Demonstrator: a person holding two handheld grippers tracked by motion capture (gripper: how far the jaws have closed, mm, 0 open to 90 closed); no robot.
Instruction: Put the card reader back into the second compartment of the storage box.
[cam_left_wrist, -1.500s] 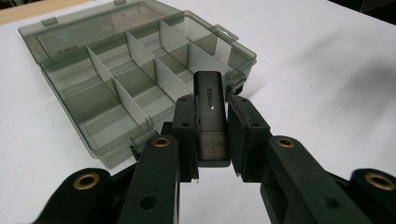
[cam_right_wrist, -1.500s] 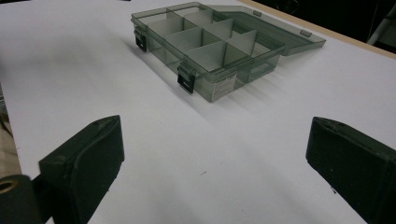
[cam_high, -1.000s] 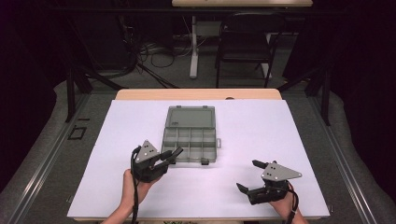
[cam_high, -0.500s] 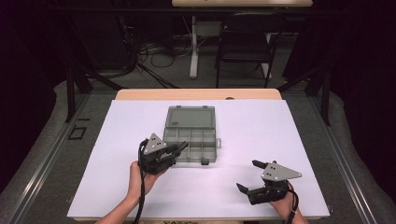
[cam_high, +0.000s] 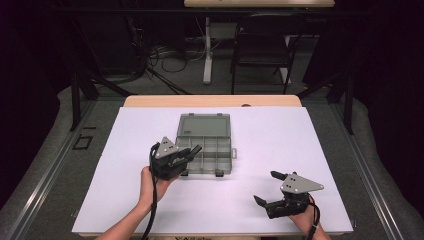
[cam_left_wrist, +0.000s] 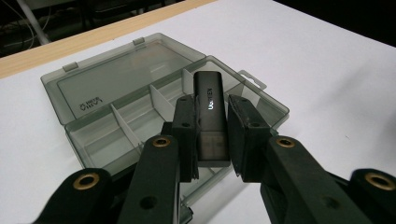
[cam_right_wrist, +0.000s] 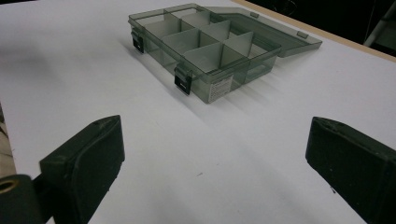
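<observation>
Now the left claw (cam_left_wrist: 211, 135), clamping the black stick (cam_left_wrist: 210, 116), has moved over the organizer box (cam_left_wrist: 116, 88).

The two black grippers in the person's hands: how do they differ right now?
The left gripper is shut on a black USB stick; the right gripper stands wide open with nothing between its jaws. The left gripper hovers at the open grey compartment box; the right gripper sits apart from it, over the bare white table cover. Both are black, two-jawed and carry a grey three-cornered plate.
</observation>
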